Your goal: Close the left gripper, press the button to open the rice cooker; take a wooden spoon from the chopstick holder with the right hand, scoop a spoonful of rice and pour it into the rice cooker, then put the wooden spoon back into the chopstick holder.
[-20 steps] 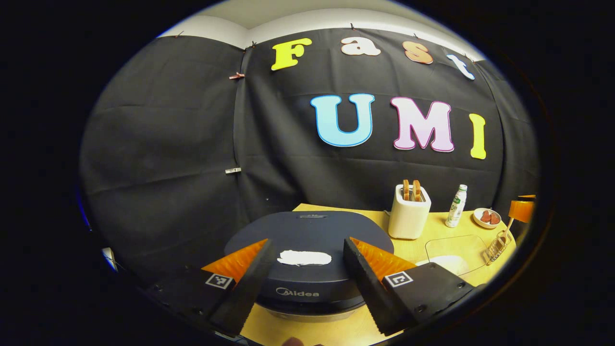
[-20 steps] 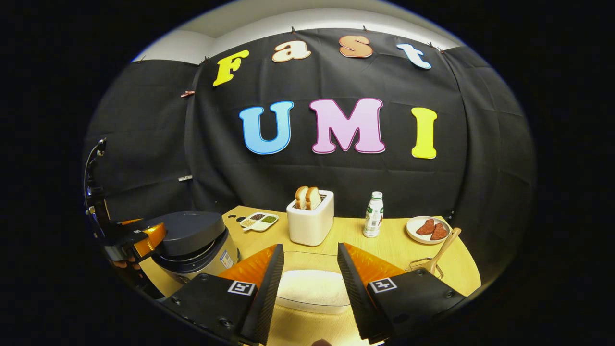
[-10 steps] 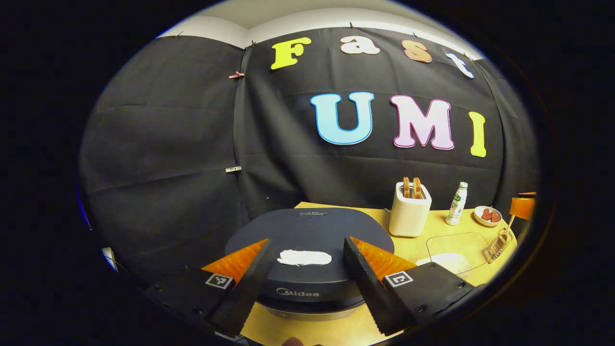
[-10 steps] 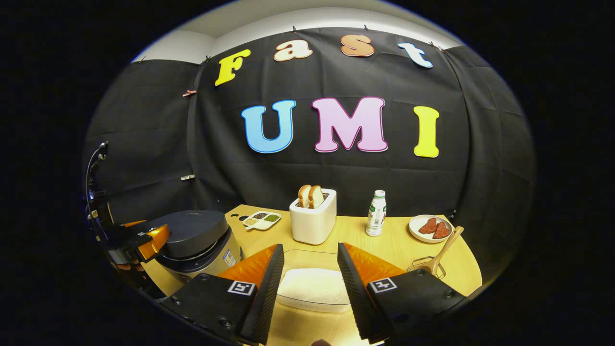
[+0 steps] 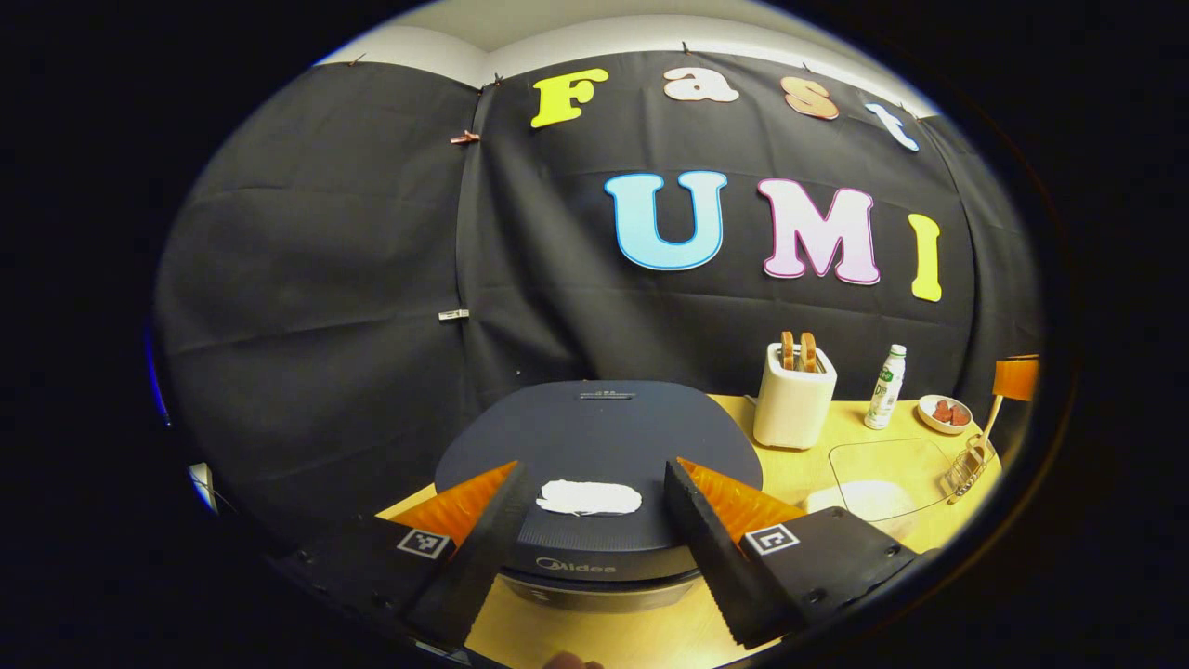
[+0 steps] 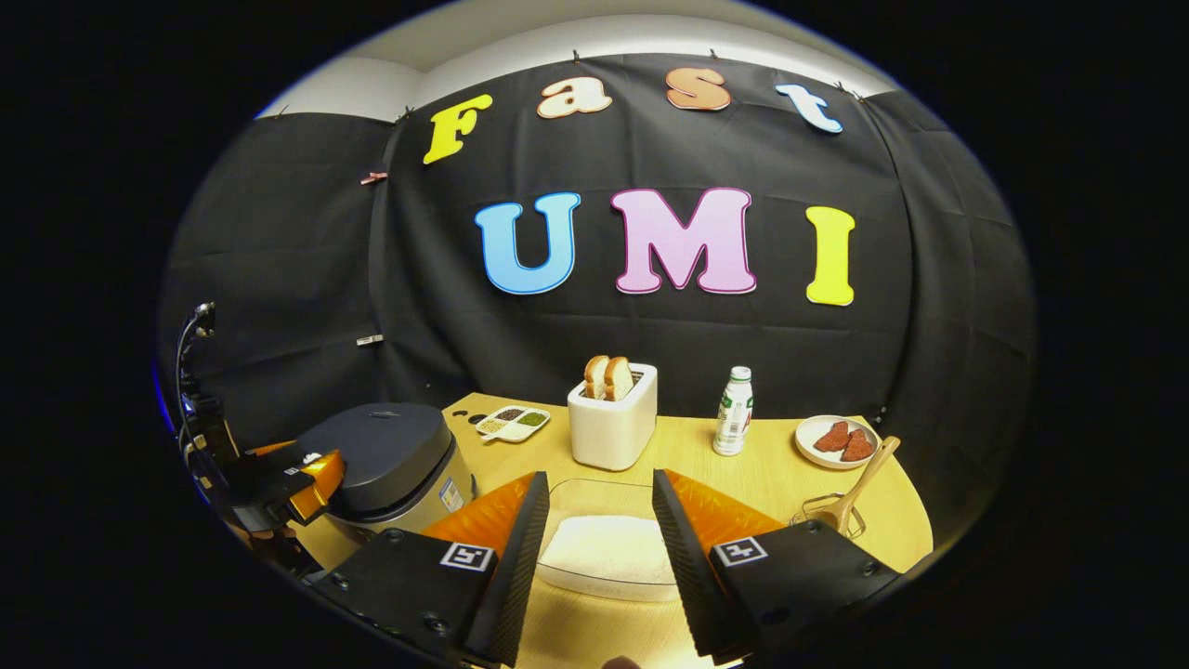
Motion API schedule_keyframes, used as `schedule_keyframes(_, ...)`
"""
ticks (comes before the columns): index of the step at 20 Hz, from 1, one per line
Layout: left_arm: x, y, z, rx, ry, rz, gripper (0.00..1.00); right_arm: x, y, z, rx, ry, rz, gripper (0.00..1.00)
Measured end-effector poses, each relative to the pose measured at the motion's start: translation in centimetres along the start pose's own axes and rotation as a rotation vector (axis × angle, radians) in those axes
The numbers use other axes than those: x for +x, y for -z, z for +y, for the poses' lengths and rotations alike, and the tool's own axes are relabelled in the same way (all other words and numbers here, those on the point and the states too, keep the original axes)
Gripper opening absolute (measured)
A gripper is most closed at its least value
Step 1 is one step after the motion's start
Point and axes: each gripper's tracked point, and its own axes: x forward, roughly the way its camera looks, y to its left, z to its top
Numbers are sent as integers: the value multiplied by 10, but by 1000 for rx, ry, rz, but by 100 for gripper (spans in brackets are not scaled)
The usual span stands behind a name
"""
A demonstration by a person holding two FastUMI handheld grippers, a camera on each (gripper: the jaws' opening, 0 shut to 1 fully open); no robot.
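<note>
Left gripper open, fingers apart above the closed rice cooker, white button between them. Right gripper open over a clear dish of rice. Wooden spoon upright in the wire holder, right of the dish.

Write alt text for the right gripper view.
The open right gripper points at a clear container of white rice on a wooden table. At left, the left gripper sits by the closed rice cooker; a wooden spoon stands in its holder at right.
</note>
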Motion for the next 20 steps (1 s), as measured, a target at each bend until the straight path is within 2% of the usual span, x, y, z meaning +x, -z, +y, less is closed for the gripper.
schedule_keyframes(7,1,7,0,-11,-28,-10,100,-3,3,4,4,-8,6,71)
schedule_keyframes(14,-2,17,-3,-11,1,-47,100,-1,5,24,2,-46,19,71)
schedule_keyframes(17,-1,12,-2,9,-4,-50,100,-3,-3,31,-9,-63,-3,71)
schedule_keyframes(20,-19,-18,2,60,-43,-129,94,-5,-6,28,-14,-66,-17,71)
